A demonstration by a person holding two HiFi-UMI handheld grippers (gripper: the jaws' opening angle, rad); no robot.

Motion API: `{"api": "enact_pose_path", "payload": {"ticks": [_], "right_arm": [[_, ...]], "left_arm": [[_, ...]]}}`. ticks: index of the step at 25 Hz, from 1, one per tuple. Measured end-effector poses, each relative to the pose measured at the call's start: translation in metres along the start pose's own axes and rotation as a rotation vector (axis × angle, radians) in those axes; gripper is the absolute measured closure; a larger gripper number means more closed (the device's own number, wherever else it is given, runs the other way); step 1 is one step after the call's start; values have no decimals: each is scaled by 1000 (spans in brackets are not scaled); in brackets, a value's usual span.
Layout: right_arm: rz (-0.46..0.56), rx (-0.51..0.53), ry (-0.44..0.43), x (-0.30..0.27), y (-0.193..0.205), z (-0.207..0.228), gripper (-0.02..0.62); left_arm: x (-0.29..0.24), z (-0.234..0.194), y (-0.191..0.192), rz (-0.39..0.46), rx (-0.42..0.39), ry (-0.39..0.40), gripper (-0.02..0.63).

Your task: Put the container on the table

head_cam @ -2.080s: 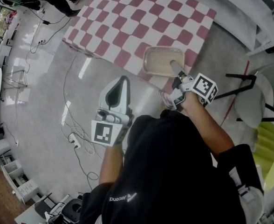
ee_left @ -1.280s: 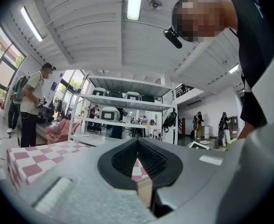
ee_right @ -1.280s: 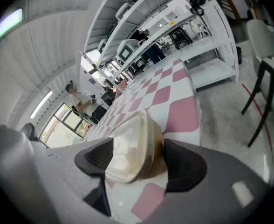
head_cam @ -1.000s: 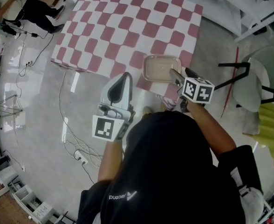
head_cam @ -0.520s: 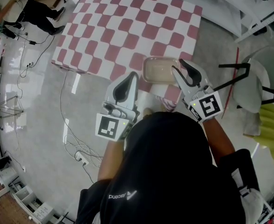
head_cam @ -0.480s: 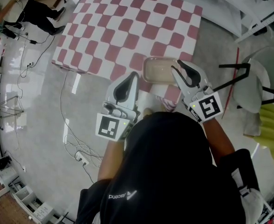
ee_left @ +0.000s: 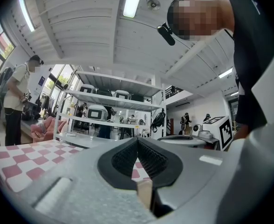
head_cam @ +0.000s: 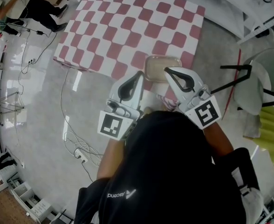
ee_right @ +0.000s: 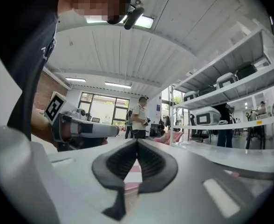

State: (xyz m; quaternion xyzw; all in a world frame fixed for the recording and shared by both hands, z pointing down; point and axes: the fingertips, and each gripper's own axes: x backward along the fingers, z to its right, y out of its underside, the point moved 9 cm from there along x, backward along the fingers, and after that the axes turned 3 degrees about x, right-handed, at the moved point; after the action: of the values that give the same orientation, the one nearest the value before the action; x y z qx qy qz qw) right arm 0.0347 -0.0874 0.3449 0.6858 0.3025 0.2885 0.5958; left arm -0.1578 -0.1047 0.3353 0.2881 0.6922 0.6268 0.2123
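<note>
Shallow plastic container [head_cam: 162, 67] at checkered table's [head_cam: 127, 27] near edge; likely light, stiff, slick; take by rim. Left gripper [head_cam: 138, 74], right gripper [head_cam: 168, 71]: jaws together, empty.

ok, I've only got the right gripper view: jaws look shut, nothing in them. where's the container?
Observer: The head view shows the container sitting on the checkered table, close to its near edge, with no gripper holding it.
Operator: and the other side?
Observer: The left gripper is shut too. Its own view shows the jaws meeting with nothing between them.
Operator: pointing where?
Observer: From above, it and the right gripper both point toward the table.
</note>
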Motion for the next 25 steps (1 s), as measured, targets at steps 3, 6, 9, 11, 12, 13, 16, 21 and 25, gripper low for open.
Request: {"api": "enact_pose_path", "payload": {"ticks": [3, 6, 9, 11, 12, 13, 16, 21, 25], "right_arm": [[-2, 3, -3, -1, 0, -2, 592], [-7, 10, -11, -2, 1, -3, 592], [-10, 11, -19, -3, 1, -4, 592], [-10, 7, -20, -3, 1, -5, 592], [-10, 6, -20, -2, 1, -5, 592], [-11, 5, -20, -2, 1, -5, 592], [-16, 7, -21, 0, 2, -7, 592], [-12, 4, -18, 3, 2, -7, 592], [-15, 1, -17, 5, 3, -9, 592]], "left_arm": [[2, 0, 1, -4, 2, -2, 597], [2, -1, 2, -3, 1, 0, 597], [1, -1, 2, -8, 3, 2, 597], [1, -1, 2, -11, 2, 2, 597], [1, -1, 1, -11, 2, 2, 597], [1, -1, 1, -10, 2, 3, 597], [3, 0, 1, -8, 0, 4, 597], [4, 2, 0, -7, -4, 5, 597], [6, 4, 0, -6, -5, 4, 597]]}}
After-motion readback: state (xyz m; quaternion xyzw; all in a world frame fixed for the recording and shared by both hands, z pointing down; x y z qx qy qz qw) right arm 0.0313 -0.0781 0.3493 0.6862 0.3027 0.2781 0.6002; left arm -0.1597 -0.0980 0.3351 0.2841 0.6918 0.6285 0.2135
